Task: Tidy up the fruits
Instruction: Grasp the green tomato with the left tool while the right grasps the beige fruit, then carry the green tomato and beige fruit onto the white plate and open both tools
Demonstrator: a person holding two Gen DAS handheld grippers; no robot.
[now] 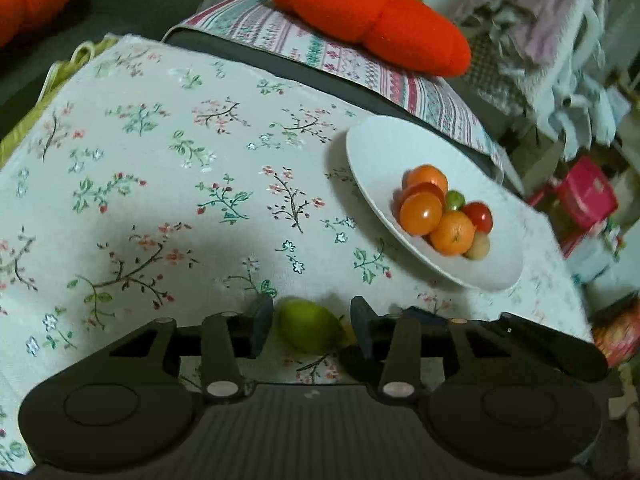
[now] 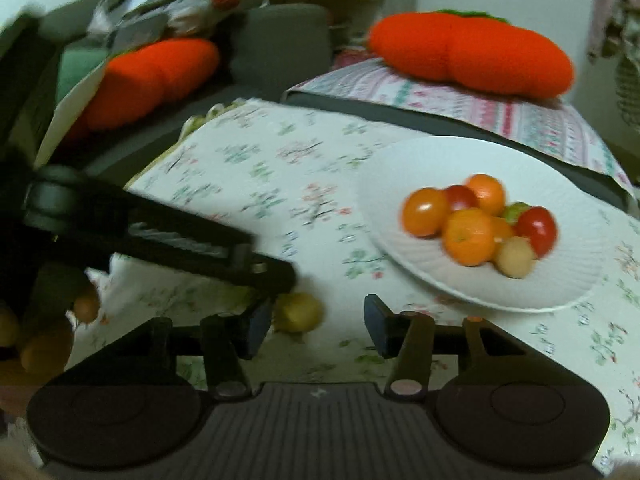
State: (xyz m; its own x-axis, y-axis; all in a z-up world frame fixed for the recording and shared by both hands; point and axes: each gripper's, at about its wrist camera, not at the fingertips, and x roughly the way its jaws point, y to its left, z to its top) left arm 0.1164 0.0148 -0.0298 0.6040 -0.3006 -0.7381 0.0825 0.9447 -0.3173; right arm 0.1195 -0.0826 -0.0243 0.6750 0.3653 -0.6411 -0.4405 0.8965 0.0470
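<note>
On the worktop [image 1: 160,168], covered with a flowered cloth, we had a white plate [image 1: 384,144] that already carried a small heap of fruits [image 1: 444,212]: orange ones, red ones, a small green one and a pale one. So, in our judgement, most of the organizing was done. One green fruit [image 1: 310,330] was not yet on the plate; it lay on the cloth between the open jaws of our left gripper [image 1: 312,328]. The left jaw seemed just beside it and the right jaw stood a little apart, so we did not hold it yet. From the right wrist view we saw the left gripper [image 2: 256,276] reaching down to this fruit [image 2: 298,312], and our right gripper [image 2: 316,326] hovered near it with its jaws wide apart and nothing between them. What was left, we think, was to close on the green fruit and bring it to the plate [image 2: 580,272], which stood near on the right. The right view was blurred, so small details were not sure.
</note>
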